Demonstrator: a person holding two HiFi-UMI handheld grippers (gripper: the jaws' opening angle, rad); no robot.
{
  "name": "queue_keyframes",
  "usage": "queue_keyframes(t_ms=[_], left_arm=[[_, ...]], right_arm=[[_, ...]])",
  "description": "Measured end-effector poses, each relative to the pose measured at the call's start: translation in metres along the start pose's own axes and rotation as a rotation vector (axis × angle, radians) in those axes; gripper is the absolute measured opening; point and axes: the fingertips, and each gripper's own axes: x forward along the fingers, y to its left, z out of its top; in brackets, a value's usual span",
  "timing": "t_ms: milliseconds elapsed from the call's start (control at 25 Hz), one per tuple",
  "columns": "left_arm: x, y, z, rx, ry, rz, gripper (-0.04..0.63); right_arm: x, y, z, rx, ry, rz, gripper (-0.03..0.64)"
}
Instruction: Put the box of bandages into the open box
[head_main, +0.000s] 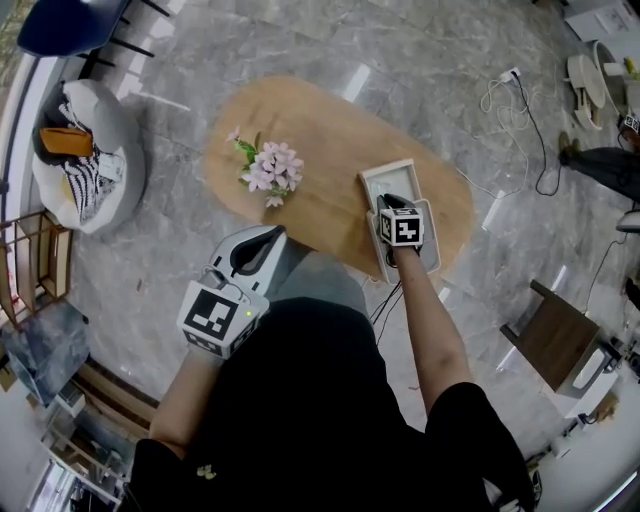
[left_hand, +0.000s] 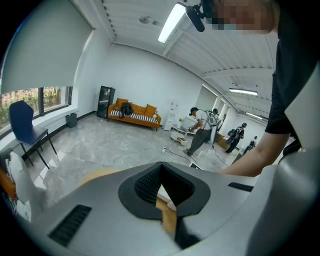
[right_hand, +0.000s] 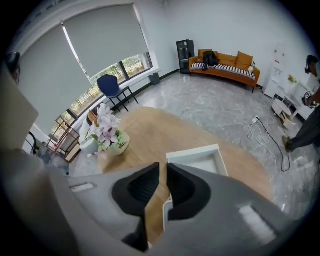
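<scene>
Can't make out the bandage box. Open box (head_main: 385, 178) sits on the counter (head_main: 320, 140) directly under the right tongs (head_main: 392, 203), which hide most of it. Right arm stretched forward, tongs pointing steeply down, jaws a narrow slit, nothing between. Left tongs (head_main: 272, 235) pulled in near the body at the counter's near edge, tilted shallowly down, tips together, empty. Flowers (head_main: 270, 165) just beyond the left tongs.

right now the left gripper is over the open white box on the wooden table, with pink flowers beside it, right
No, it is the right gripper that is over the open white box on the wooden table, with pink flowers beside it. The left gripper is at the table's near edge, away from the box. The head view shows this.
</scene>
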Motion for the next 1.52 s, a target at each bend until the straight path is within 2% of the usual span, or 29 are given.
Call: queue_keyframes(t_ms=[280,1040,1520], left_arm=[[0.001,-0.005,0.005,-0.007,-0.02,-0.029,0.011],[-0.014,-0.027,0.03,0.043,-0.079,-0.13,0.011],[-0.015,-0.044,0.065,0.125,-0.13,-0.208,0.011]], right_arm=[[-0.046,0.027,0.021,-0.032,-0.096,0.003,-0.002],[-0.224,0.099,0.069,0.006,-0.429,-0.014,-0.002],[-0.33,0.113,0.089,-0.068,-0.588,-0.092,-0.002]])
